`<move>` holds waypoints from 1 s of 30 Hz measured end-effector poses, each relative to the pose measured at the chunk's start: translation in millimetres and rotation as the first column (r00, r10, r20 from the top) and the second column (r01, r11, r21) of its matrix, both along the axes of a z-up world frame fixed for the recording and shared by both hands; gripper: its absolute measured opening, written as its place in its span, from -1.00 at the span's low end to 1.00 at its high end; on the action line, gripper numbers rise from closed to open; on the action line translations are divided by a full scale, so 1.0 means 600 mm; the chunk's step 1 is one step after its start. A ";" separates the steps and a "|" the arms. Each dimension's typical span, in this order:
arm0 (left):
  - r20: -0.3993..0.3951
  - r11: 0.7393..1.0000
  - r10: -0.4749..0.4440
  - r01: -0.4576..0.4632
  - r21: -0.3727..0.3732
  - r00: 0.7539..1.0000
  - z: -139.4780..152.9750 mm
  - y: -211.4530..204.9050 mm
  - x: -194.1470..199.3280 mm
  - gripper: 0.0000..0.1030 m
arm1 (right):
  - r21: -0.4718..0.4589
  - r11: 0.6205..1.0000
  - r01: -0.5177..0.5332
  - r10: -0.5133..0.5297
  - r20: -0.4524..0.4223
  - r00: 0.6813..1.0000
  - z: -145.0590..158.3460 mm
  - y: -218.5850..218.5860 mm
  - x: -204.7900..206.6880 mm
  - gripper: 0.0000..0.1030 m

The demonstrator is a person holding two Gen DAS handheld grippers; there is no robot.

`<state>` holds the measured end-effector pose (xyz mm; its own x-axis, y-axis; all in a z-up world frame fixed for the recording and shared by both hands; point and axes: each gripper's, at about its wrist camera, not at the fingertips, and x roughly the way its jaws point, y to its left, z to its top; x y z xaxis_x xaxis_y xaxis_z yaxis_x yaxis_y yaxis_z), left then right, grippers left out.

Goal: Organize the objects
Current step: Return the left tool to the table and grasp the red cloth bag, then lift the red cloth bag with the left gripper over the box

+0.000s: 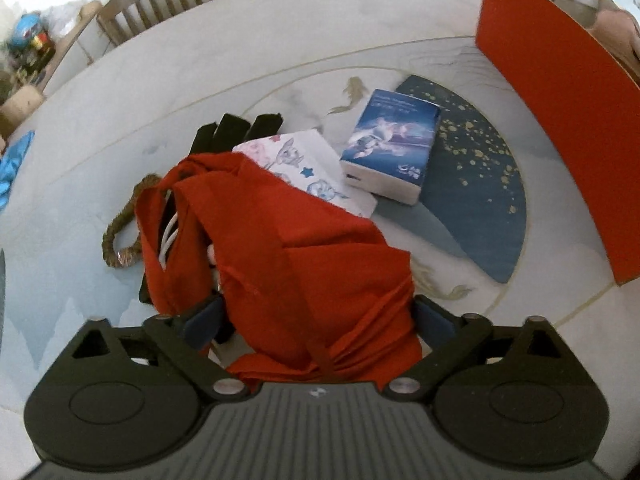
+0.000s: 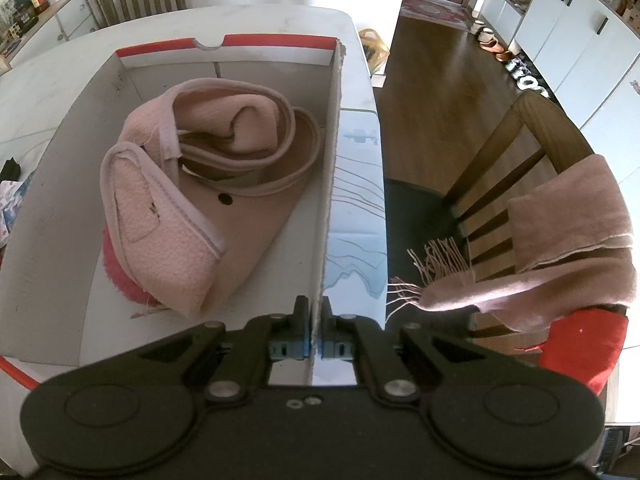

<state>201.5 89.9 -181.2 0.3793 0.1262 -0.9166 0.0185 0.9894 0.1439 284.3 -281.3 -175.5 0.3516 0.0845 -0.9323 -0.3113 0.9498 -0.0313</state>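
A crumpled red cloth bag (image 1: 304, 264) lies on the table, with a white cord (image 1: 168, 236) showing in its folds. My left gripper (image 1: 316, 312) stands wide open straight over it, and the cloth fills the space between the two fingers. Beyond the bag lie a black glove (image 1: 236, 128), a white patterned packet (image 1: 304, 164) and a blue box (image 1: 390, 148). My right gripper (image 2: 316, 320) is shut on the near right wall of the open red cardboard box (image 2: 330, 200). Inside that box lies a pink fleece garment (image 2: 192, 184) on something red and fuzzy (image 2: 116, 272).
The box's red outer side (image 1: 552, 120) rises at the right in the left wrist view. A dark blue fan-shaped mat (image 1: 476, 184) lies under the blue box, and a rope ring (image 1: 120, 232) is left of the bag. A chair (image 2: 520, 152) bearing a scarf (image 2: 560, 240) stands off the table's right edge.
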 end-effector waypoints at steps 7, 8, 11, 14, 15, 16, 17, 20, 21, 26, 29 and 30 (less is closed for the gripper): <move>0.012 0.999 0.015 -0.015 -0.033 1.000 0.015 0.007 -0.015 -0.18 | 0.000 1.000 -0.001 0.001 -0.001 1.000 0.000 0.000 0.000 -0.95; 0.017 0.998 0.020 -0.019 -0.054 1.000 0.021 0.010 -0.018 -0.45 | -0.001 1.000 -0.001 0.001 0.000 1.000 0.000 0.000 0.000 -0.95; 0.038 0.998 0.041 -0.039 -0.057 0.998 0.042 0.019 -0.029 -0.65 | -0.001 1.000 -0.002 0.002 0.000 1.000 0.000 0.000 0.000 -0.95; 0.051 0.992 0.087 -0.082 -0.093 0.995 0.066 0.035 -0.038 -0.77 | 0.000 1.000 -0.003 0.003 -0.001 1.000 0.000 0.000 0.000 -0.95; 0.062 0.990 0.093 -0.086 -0.109 0.994 0.076 0.039 -0.041 -0.78 | 0.000 1.000 -0.004 0.004 -0.001 1.000 0.001 -0.001 0.000 -0.95; 0.074 0.990 0.094 -0.086 -0.113 0.993 0.087 0.042 -0.044 -0.79 | 0.001 1.000 -0.005 0.005 -0.002 1.000 0.001 -0.001 0.000 -0.95; 0.087 0.991 0.091 -0.082 -0.102 0.992 0.101 0.043 -0.047 -0.80 | 0.001 1.000 -0.006 0.006 -0.002 1.000 0.001 -0.001 -0.001 -0.95; 0.118 0.995 0.057 -0.047 -0.085 0.991 0.141 0.044 -0.053 -0.80 | -0.001 1.000 -0.010 0.010 -0.002 1.000 0.002 -0.002 -0.001 -0.95; 0.127 0.996 0.045 -0.035 -0.079 0.991 0.156 0.043 -0.055 -0.80 | 0.000 1.000 -0.011 0.011 -0.003 1.000 0.001 -0.003 -0.001 -0.95; 0.183 0.998 -0.025 0.036 -0.053 0.983 0.233 0.032 -0.058 -0.80 | 0.003 1.000 -0.013 0.013 -0.005 1.000 0.000 -0.005 0.000 -0.95; 0.217 0.996 -0.057 0.071 -0.058 0.975 0.281 0.022 -0.055 -0.80 | 0.004 1.000 -0.014 0.014 -0.005 1.000 0.000 -0.005 0.000 -0.95; 0.226 0.994 -0.063 0.081 -0.070 0.972 0.296 0.019 -0.053 -0.80 | 0.006 1.000 -0.015 0.015 -0.005 1.000 0.000 -0.006 0.000 -0.95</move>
<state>169.5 101.5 -3.8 0.5811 0.0222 -0.8135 0.0666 0.9950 0.0748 284.4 -284.6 -175.8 0.3456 0.0947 -0.9336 -0.3252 0.9453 -0.0245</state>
